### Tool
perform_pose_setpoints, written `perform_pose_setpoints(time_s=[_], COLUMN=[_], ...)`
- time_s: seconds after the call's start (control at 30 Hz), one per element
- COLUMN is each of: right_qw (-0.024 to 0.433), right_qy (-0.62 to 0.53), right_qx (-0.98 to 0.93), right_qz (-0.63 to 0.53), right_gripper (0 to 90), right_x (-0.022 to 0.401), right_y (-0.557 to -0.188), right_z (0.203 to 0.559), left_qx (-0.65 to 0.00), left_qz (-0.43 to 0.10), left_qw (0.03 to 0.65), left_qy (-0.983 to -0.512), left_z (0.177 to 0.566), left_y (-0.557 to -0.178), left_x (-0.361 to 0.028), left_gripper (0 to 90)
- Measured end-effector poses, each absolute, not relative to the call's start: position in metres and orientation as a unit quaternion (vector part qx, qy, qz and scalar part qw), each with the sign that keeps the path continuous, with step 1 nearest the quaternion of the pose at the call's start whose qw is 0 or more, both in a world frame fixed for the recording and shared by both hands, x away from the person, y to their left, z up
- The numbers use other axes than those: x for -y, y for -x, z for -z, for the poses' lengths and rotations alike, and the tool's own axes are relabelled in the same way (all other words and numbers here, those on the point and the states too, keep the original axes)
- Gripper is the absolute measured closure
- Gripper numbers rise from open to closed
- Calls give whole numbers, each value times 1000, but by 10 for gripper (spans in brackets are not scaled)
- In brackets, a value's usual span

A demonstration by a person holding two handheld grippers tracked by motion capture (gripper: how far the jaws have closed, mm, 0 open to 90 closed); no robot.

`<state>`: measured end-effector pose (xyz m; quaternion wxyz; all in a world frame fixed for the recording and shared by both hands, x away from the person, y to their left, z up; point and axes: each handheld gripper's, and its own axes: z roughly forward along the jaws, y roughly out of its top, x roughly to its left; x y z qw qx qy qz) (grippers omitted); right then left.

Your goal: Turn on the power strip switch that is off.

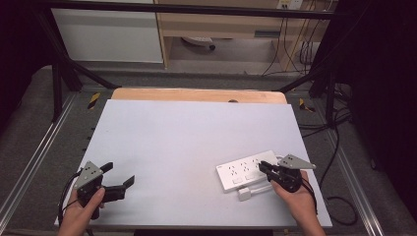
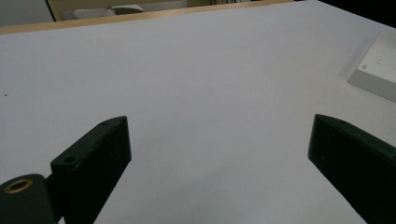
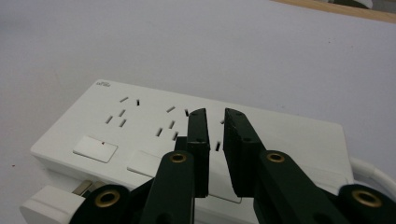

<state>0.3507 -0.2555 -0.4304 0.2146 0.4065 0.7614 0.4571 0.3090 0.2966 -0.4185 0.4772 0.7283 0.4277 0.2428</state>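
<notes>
A white power strip (image 1: 246,169) (image 3: 116,135) lies flat on the white table top (image 1: 187,132) at the right front. Its white plug (image 1: 244,194) (image 3: 46,207) rests in front of it on its white cable (image 1: 260,188). My right gripper (image 1: 263,166) (image 3: 215,114) hangs just over the strip's socket face, jaws almost together with a thin gap and nothing between them. My left gripper (image 1: 118,174) (image 2: 219,122) sits at the left front corner, jaws wide apart and empty. The strip's corner (image 2: 378,70) shows at the far right of the left gripper view.
A wooden strip (image 1: 196,94) runs along the table's far edge. Black frame legs (image 1: 59,88) stand at both far corners. Cables (image 1: 339,142) trail on the floor to the right. Bare table top spreads between the two grippers.
</notes>
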Motion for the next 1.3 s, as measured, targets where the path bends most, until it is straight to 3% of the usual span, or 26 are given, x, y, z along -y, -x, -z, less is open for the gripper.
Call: perform_pose_setpoints(time_s=[0.57,0.8,0.97,1.17,1.3], right_qw=[225,230,228,233,248], right_qy=[-396,-401,-399,-403,-403], right_qx=[-747,-732,-725,-708,-695], right_qz=[-485,-501,-513,-532,-541], right_gripper=[777,675,543,291,169], right_x=[245,249,251,254,258], right_y=[-357,-356,-354,-353,-350], right_z=[406,402,399,394,391], left_qx=[-431,-430,-431,-430,-429], left_qz=[-242,-242,-242,-242,-243], left_qw=[476,476,477,477,478], left_qy=[-728,-728,-727,-727,-727], left_z=[419,419,419,419,419], left_y=[-309,-309,-309,-309,-309], left_x=[-298,-298,-298,-298,-298], left_gripper=[60,60,60,60,60])
